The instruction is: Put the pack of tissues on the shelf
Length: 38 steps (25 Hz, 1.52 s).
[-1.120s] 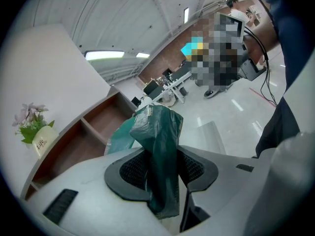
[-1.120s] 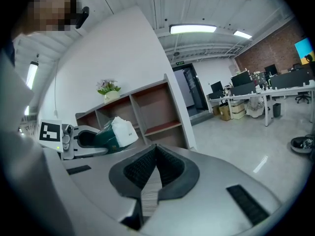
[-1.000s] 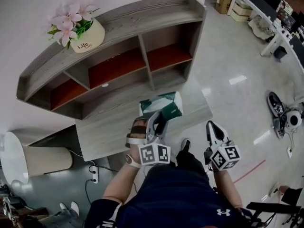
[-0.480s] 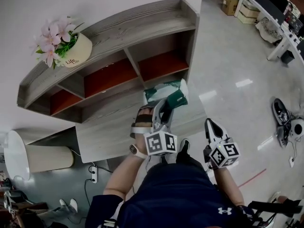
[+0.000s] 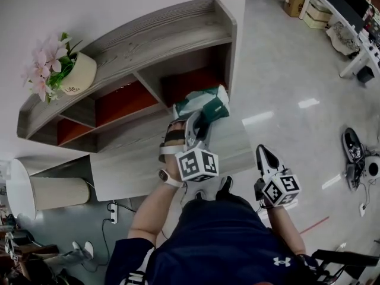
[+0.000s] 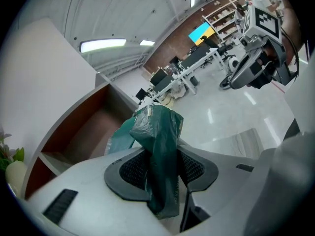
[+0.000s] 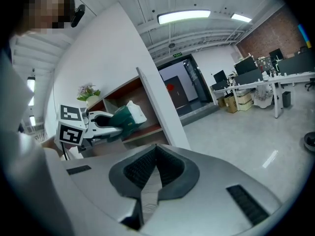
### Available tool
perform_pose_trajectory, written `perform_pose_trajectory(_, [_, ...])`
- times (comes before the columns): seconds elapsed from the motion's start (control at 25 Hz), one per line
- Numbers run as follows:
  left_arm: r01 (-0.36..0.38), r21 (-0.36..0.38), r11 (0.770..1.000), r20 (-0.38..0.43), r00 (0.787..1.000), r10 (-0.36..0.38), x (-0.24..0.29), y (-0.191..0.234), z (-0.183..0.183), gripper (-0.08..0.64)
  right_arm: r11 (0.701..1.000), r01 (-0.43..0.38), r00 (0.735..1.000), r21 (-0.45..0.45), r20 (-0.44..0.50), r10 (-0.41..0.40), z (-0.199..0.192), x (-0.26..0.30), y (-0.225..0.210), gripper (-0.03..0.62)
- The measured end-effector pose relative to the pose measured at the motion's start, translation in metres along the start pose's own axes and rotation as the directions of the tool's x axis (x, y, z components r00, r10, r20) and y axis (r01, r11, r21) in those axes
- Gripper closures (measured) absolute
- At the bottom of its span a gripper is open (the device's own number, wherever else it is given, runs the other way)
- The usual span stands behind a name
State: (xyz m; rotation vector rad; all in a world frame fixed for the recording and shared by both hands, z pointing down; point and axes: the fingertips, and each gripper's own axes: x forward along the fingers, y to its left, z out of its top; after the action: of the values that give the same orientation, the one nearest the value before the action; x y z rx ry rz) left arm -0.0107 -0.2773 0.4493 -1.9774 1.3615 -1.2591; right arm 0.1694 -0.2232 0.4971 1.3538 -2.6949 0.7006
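head view: flower pot (image 5: 74,76) atop the shelf (image 5: 154,34), table (image 5: 136,159) just before it.

The pack of tissues (image 6: 158,132) wears thin, crinkled green plastic film with a slight sheen. The shelf (image 5: 148,37) and bench (image 5: 136,165) show matt grey wood grain; the shelf's inner panels (image 5: 127,100) look smooth and reddish-brown. The floor (image 5: 285,70) is glossy. The left claw (image 6: 162,161) is smooth matt grey plastic with dark ribbed pads (image 6: 132,170).

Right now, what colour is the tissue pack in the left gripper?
The tissue pack is dark green with a white end; head view shows it best.
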Motion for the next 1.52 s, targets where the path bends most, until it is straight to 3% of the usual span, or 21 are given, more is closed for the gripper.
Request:
perform_pose_trajectory(0.84, [-0.035,0.033,0.999,-0.111,0.993,0.039,0.101,0.031,-0.012,0.385,0.999,-0.021,0.998,0.028,-0.056,0.023,0.008,0.036,-0.051,0.583])
perform_pose_trajectory(1.16, [-0.003,0.033,0.999,-0.136,0.991,0.008,0.129,0.039,-0.022,0.382,0.999,-0.027,0.997,0.029,-0.068,0.029,0.012,0.056,-0.053,0.583])
perform_pose_trajectory(1.52, [0.112,0.036,0.993,-0.188,0.977,-0.103,0.14,0.027,-0.028,0.357,0.999,-0.017,0.998,0.039,-0.054,0.019,0.016,0.061,-0.052,0.583])
